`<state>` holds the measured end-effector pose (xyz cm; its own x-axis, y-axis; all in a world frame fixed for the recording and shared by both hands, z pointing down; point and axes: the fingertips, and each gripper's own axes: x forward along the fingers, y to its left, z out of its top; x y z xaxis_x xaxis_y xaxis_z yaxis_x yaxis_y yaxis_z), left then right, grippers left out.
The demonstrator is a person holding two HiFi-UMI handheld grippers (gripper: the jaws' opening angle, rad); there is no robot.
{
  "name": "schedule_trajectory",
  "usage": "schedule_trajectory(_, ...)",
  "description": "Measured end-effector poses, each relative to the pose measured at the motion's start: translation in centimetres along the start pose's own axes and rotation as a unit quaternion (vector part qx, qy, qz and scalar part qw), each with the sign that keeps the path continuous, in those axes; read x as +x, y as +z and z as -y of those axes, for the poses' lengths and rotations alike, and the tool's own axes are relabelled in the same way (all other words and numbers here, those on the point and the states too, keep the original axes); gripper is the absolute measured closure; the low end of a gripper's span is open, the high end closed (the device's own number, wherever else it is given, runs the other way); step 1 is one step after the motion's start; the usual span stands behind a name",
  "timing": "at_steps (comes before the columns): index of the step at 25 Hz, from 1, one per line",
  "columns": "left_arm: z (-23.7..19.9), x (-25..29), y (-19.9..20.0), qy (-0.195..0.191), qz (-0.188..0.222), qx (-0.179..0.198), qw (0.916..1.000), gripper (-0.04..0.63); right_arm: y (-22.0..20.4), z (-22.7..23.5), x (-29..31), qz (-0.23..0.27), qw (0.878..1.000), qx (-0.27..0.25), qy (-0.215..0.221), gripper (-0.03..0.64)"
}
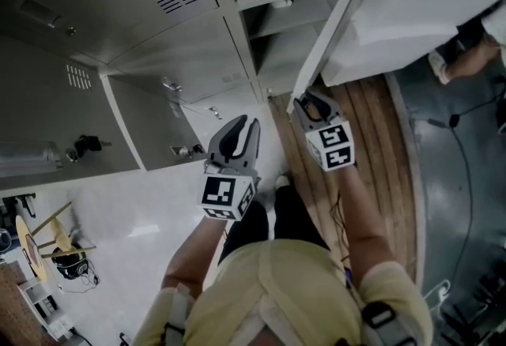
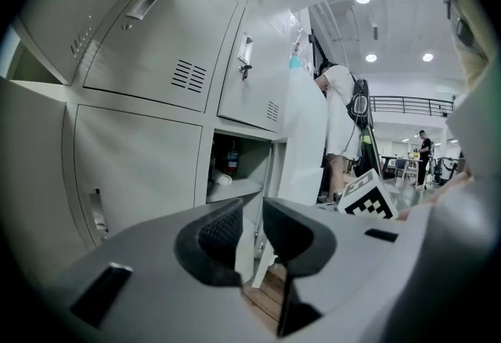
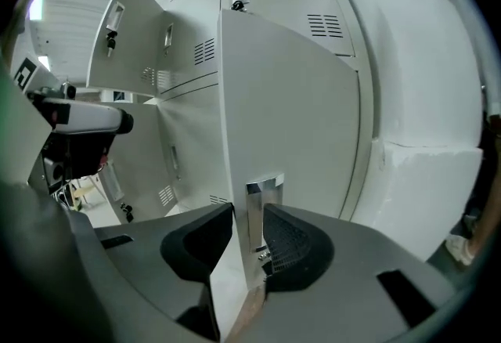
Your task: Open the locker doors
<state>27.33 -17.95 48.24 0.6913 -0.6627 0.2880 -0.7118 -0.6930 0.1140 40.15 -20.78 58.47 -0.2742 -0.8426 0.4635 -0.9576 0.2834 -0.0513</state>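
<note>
A bank of grey lockers (image 1: 198, 60) fills the top of the head view. One lower locker door (image 1: 324, 44) stands swung out edge-on, and its compartment (image 1: 285, 44) with a shelf shows behind it. My right gripper (image 1: 314, 99) is at that door's free edge. In the right gripper view the gripper (image 3: 249, 212) straddles the door (image 3: 297, 99), its jaws closed on the edge at the shiny latch plate (image 3: 264, 189). My left gripper (image 1: 241, 125) hangs in the air to the left of it. Its jaws (image 2: 252, 204) are slightly apart with nothing between them.
Further left, other locker doors (image 1: 55, 99) stand open, with keys (image 1: 87, 143) in their locks. A big white box-like body (image 1: 419, 5) stands right of the open door. A wooden floor strip (image 1: 371, 147) lies below. A person's foot (image 1: 466, 60) and a cable (image 1: 466, 171) are at right.
</note>
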Motion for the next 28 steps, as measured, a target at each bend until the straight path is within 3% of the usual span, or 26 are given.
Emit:
schedule_trajectory(11,1.3,1.0,-0.2,-0.011,-0.003,0.005,0.9999,0.515,-1.5,2.0,-3.0,-0.007,1.000,0.015,-0.025,0.492)
schedule_trajectory(28,3.8,2.9,-0.8,-0.029,-0.012,0.007,0.9995,0.515,-5.2,8.2,-8.9,-0.011,0.993,0.056,-0.105,0.494)
